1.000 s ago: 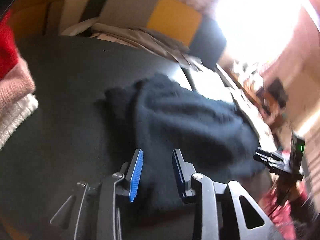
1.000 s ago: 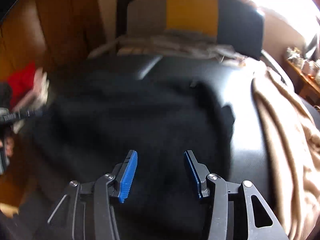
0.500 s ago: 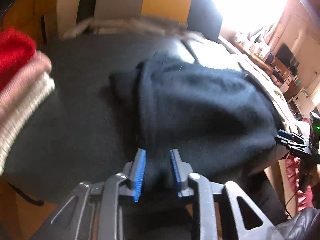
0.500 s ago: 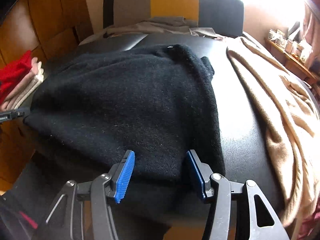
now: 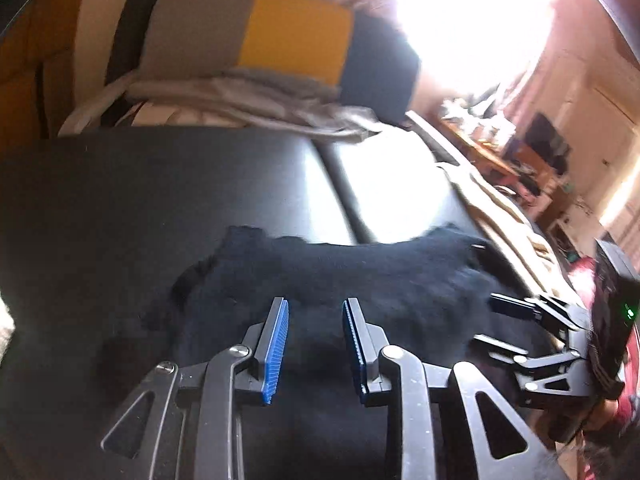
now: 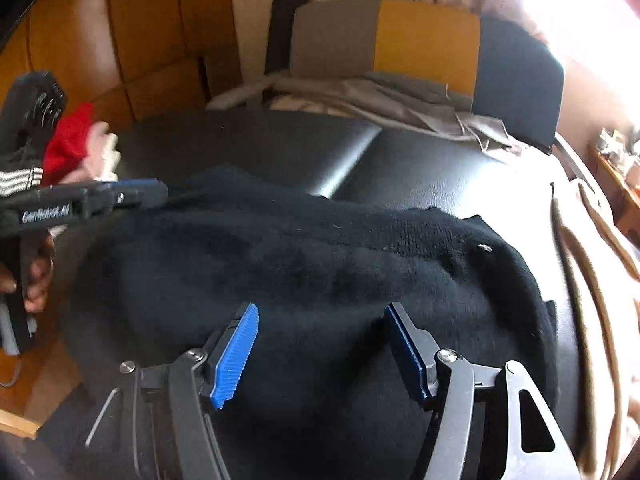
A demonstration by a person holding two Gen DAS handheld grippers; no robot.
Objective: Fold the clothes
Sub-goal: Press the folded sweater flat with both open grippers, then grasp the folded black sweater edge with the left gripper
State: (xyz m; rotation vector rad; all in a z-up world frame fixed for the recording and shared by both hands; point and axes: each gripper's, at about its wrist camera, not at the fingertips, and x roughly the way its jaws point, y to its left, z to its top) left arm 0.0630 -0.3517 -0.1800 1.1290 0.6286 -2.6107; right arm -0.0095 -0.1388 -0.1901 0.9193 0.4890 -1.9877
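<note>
A black knit sweater lies bunched across the black padded table. My left gripper has sweater fabric between its blue pads. In the right wrist view, the left gripper sits at the sweater's left edge, where the fabric rises into its tip. My right gripper hangs over the sweater's near part. Its jaws are opening, and the fabric lies under them without being pinched. In the left wrist view, the right gripper stands at the sweater's right edge.
A beige garment drapes over the table's right side. Folded red, pink and white clothes are stacked at the far left. A chair with a grey, yellow and dark back holds grey cloths behind the table. A person's hand grips the left tool.
Both grippers have shifted over the table with the sweater, which now lies more gathered. The right jaws have widened and let go of the fabric. The left jaws keep much the same gap.
</note>
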